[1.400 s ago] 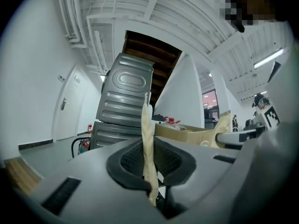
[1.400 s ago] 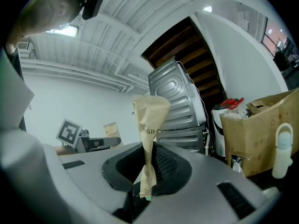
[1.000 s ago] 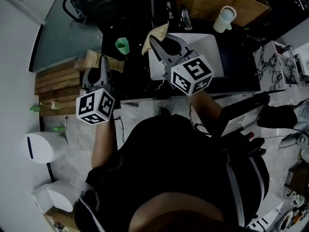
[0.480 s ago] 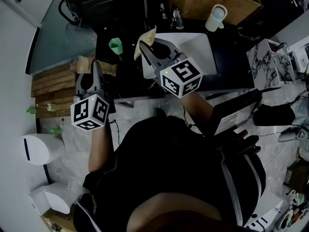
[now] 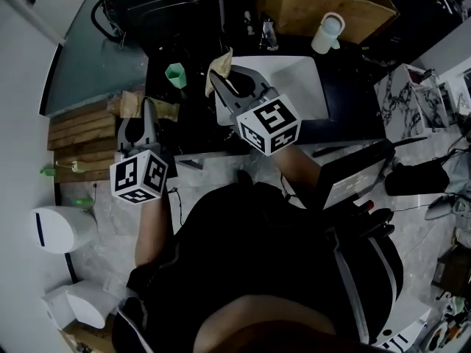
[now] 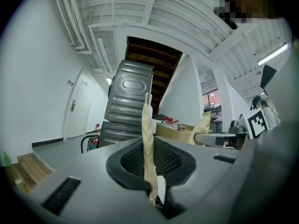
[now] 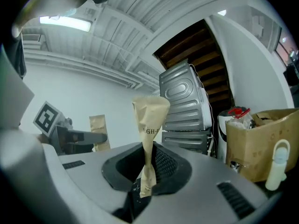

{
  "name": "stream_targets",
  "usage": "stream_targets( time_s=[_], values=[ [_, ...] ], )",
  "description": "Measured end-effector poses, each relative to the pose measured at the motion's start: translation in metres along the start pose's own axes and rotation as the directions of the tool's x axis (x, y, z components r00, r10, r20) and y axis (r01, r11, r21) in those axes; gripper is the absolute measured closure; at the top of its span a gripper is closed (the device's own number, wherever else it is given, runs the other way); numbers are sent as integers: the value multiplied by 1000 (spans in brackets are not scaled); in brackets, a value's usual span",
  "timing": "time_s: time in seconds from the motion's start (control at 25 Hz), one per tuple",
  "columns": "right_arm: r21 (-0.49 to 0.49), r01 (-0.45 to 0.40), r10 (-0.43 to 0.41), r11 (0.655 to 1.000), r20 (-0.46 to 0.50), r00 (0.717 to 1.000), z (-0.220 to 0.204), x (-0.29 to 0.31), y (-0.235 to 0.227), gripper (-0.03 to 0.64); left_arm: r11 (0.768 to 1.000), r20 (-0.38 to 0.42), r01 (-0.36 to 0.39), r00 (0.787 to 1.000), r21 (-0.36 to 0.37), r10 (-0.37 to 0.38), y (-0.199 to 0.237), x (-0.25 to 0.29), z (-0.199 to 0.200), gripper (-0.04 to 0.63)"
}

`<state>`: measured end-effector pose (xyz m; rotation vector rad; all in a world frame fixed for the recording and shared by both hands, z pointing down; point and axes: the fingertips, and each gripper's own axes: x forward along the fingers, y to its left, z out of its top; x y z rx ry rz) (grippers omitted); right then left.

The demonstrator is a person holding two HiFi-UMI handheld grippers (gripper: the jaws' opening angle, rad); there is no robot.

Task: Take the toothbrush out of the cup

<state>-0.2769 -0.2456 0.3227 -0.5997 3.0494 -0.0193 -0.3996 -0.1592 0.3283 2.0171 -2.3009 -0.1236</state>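
While both grippers are held level above the near edge of the dark counter [image 5: 193, 116], each one is clamped on a strip of beige paper. The left gripper [image 5: 149, 107] [image 6: 150, 181] has its jaws closed on a thin paper strip [image 6: 147, 139], which stands upright and is seen edge-on in the left gripper view. The right gripper [image 5: 223, 79] [image 7: 147, 176] has its jaws closed on the narrow lower end of a paper wrapper [image 7: 150, 115] [image 5: 217, 66]. The top of that wrapper flares open and carries dark print.

The green cup [image 5: 175, 73] stands on the counter, beyond and between the two grippers and apart from both. Neither gripper touches it. No bare toothbrush can be made out in the cup or anywhere else, and the contents of the paper pieces cannot be determined.

A white rectangular basin [image 5: 294, 79] lies just to the right of the right gripper. Beyond it are a white jug [image 5: 327, 33] [image 7: 275, 169] and a cardboard box [image 5: 324, 2] [image 7: 252, 143]. Two stacked grey machines [image 6: 128, 104] [image 7: 182, 101] stand in the background of both gripper views.
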Motion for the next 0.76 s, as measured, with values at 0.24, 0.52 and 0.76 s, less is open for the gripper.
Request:
stream_targets(
  time_s=[0.24, 0.52, 0.76],
  values=[
    [-18, -12, 12, 1000, -2, 1000, 1, 3, -1, 572, 1000, 2, -5, 1000, 11, 5, 0, 1, -1, 565],
    [-20, -12, 12, 1000, 2, 1000, 4, 5, -3, 572, 1000, 13, 14, 1000, -7, -14, -4, 8, 4, 566],
    [-19, -15, 15, 1000, -3, 1000, 3, 6, -1, 572, 1000, 9, 17, 1000, -10, -17, -4, 8, 2, 566]
  ],
)
